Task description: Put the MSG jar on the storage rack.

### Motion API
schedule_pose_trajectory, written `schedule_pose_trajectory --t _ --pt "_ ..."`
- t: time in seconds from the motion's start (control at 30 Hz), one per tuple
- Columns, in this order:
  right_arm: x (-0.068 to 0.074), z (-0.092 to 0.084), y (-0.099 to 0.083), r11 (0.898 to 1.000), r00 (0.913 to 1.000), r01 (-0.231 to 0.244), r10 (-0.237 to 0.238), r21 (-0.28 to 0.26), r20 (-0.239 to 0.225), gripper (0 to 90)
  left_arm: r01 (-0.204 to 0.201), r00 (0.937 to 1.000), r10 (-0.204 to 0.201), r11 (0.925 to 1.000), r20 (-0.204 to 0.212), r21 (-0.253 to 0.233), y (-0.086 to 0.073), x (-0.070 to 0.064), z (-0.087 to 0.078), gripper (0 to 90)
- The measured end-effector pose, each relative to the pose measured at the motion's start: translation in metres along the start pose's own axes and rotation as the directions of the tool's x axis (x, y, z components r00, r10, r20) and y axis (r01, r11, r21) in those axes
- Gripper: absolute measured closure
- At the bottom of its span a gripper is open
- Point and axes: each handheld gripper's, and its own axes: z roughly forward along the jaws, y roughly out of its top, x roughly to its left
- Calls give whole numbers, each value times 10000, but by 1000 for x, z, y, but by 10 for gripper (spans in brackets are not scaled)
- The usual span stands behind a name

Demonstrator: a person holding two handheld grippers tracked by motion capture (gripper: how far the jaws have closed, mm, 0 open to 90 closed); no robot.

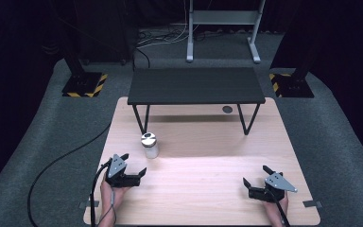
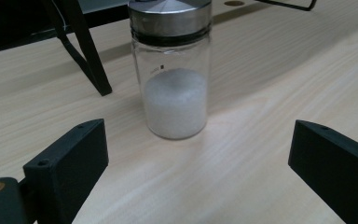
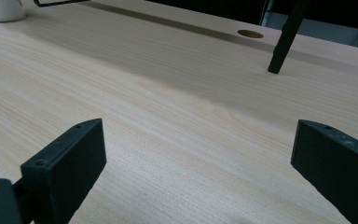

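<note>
Your left gripper (image 1: pixel 133 171) sits low over the near-left corner of the pale wooden table (image 1: pixel 208 189), jaws spread wide with nothing between them, and it points forward and a little inward at the clear glass shaker jar with the brushed metal lid (image 1: pixel 149 145), which stands upright just ahead of the jaw tips on bare wood. In the left gripper view that jar (image 2: pixel 175 70) is centred between the two black jaws but still apart from both, about half full of white granules. Tipping is the main risk as I judge it: the jar is tall for its base, so if you push forward with one jaw leading, that jaw could strike the glass low and slide or topple it before the other side arrives. Closing too high, on the smooth metal lid, could let it slip; the glass body looks the safer place. Your forearm comes in from the bottom edge, wrist roughly level. Your right gripper (image 1: pixel 254 177) rests at the near-right of the table, likewise open and empty, well apart from the jar. Farther off, the low black shelf on thin metal legs (image 1: pixel 196 85) stands across the back of the table; its left leg is just behind the jar, so an overshoot could knock the jar against it.
</note>
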Motion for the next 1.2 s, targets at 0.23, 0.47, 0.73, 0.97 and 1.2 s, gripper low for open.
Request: schedule_pose_trajectory --t 0.23,0.47,0.73,0.97,1.2 --pt "0 0 1 10000 10000 54 -54 57 -41 27 -4 9999 8 9997 -143 253 20 3 28 54" --pt "-1 0 1 9999 9999 85 -84 62 -79 29 -66 9998 72 9993 -170 375 32 5 50 38" --pt "-1 0 0 9999 9999 103 -103 34 -104 29 223 9990 -213 9994 -385 251 31 2 76 16" --pt "-1 -1 0 9999 9999 120 -120 6 -120 29 244 9994 -260 9973 -217 -695 6 1 94 307" --pt "-1 -1 0 9999 9998 142 -142 5 -136 29 193 9990 -228 9962 -395 -851 3 -2 95 309"
